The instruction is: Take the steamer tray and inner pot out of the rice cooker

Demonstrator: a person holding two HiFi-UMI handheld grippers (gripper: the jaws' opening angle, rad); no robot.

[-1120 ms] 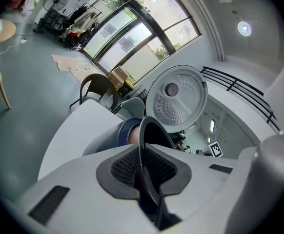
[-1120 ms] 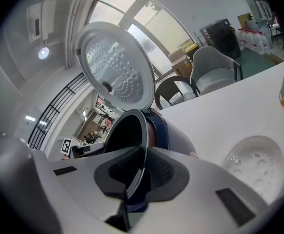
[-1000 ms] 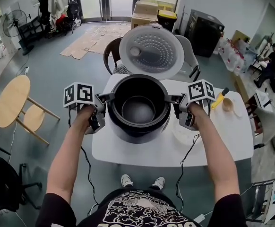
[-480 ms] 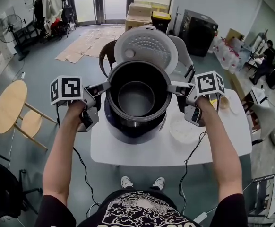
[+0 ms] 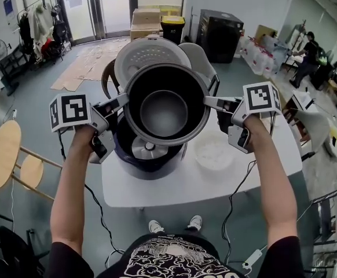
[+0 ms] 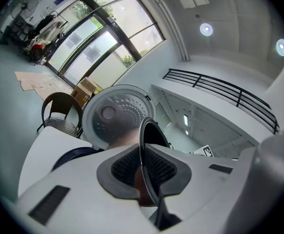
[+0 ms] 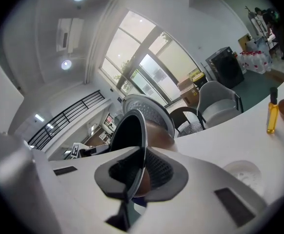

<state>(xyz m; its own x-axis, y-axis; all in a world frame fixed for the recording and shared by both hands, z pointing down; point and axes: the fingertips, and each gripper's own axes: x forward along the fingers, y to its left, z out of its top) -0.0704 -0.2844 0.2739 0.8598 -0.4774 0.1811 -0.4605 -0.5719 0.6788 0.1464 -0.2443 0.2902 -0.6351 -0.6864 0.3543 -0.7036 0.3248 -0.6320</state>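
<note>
Plainly, the dark inner pot [image 5: 165,112] was held up in the air above the open rice cooker [image 5: 122,152], with the cooker's bare metal heating plate [image 5: 147,148] showing below the pot's near edge. The left gripper [image 5: 122,101] was clenched on the pot's rim at its left side, and the right gripper [image 5: 209,102] was clenched on the rim at the opposite side. In the left gripper view the thin rim [image 6: 144,145] ran between the two ribbed pads [image 6: 127,167], which pressed on it from both faces. The right gripper view showed the same grip, the rim [image 7: 143,145] pinched between that gripper's pads [image 7: 159,172].

The cooker stood on a white table [image 5: 174,184] with its lid [image 5: 145,54] tipped back and open behind the pot, the dotted inner face towards the person. A white round dish [image 5: 213,153] lay on the table just right of the cooker; whether it was the steamer tray could not be told. A small bottle of yellow liquid [image 7: 272,112] stood upright towards the table's far right.
</note>
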